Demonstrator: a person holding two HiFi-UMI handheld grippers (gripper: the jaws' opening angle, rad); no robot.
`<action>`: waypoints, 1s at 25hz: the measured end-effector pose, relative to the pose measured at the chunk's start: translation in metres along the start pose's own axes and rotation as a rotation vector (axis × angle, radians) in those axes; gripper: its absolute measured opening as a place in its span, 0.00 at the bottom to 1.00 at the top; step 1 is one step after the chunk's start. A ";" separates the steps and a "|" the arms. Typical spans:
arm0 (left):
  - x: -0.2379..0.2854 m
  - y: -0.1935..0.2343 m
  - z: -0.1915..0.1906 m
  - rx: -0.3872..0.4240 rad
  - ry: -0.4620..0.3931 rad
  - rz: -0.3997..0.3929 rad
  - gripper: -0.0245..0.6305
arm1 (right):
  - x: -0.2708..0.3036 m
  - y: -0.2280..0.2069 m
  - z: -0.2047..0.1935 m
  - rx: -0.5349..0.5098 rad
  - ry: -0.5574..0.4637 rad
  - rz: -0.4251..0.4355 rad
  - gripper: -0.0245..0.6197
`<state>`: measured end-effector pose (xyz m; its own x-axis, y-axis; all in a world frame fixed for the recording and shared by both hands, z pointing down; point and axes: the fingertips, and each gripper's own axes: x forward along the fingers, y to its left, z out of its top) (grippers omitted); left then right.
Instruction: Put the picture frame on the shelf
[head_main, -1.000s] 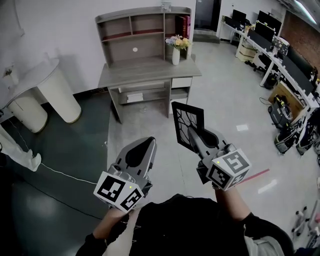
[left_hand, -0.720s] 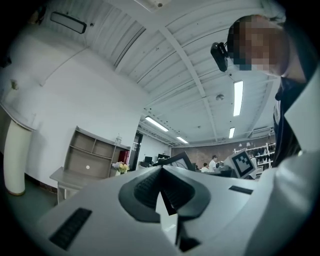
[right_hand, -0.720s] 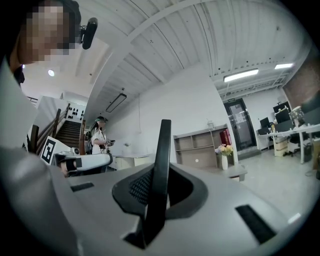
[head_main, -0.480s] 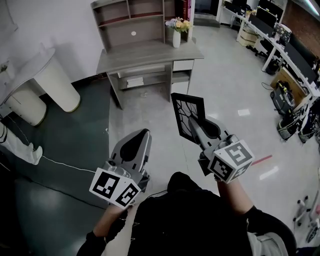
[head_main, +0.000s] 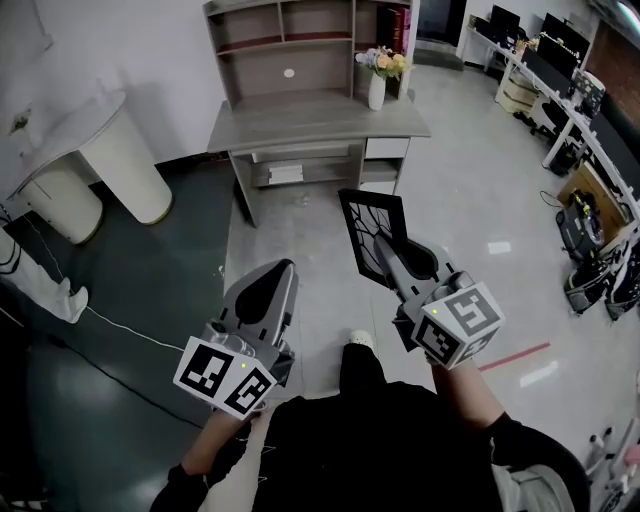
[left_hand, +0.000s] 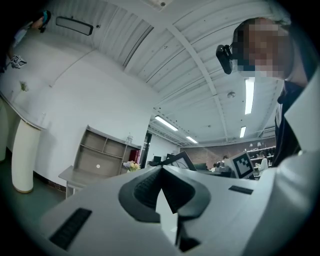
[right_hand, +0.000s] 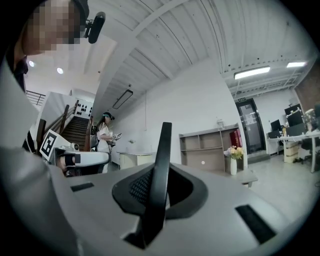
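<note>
A black picture frame with a branching white pattern stands upright in my right gripper, whose jaws are shut on its lower edge. The right gripper view shows the frame edge-on between the pads. My left gripper is held low at the left, its jaws closed together with nothing between them. Ahead stands a grey desk with a shelf unit on top, its cubbies mostly bare. A white vase of flowers sits at the desk's right end.
Red books fill the shelf's top right cubby. A white round table stands at the left, with a person's legs beside it. Office desks and monitors line the right. Another person stands near stairs in the right gripper view.
The desk and shelf have shifted right and down in the head view as the person moves across the floor. Both grippers keep their pose, with the frame still held.
</note>
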<state>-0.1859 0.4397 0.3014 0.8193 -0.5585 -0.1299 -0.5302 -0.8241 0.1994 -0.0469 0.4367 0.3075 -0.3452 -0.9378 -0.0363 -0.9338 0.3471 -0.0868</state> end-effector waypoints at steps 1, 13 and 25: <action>0.010 0.006 0.000 0.003 -0.007 0.001 0.05 | 0.009 -0.010 0.001 -0.003 -0.006 0.004 0.09; 0.185 0.076 0.013 0.036 -0.061 0.026 0.05 | 0.131 -0.156 0.027 -0.021 -0.029 0.070 0.09; 0.309 0.101 0.003 0.062 -0.062 0.007 0.05 | 0.188 -0.264 0.032 0.004 -0.038 0.086 0.09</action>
<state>0.0132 0.1831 0.2780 0.8012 -0.5677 -0.1890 -0.5501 -0.8232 0.1404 0.1375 0.1686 0.2919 -0.4205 -0.9036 -0.0818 -0.9003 0.4267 -0.0857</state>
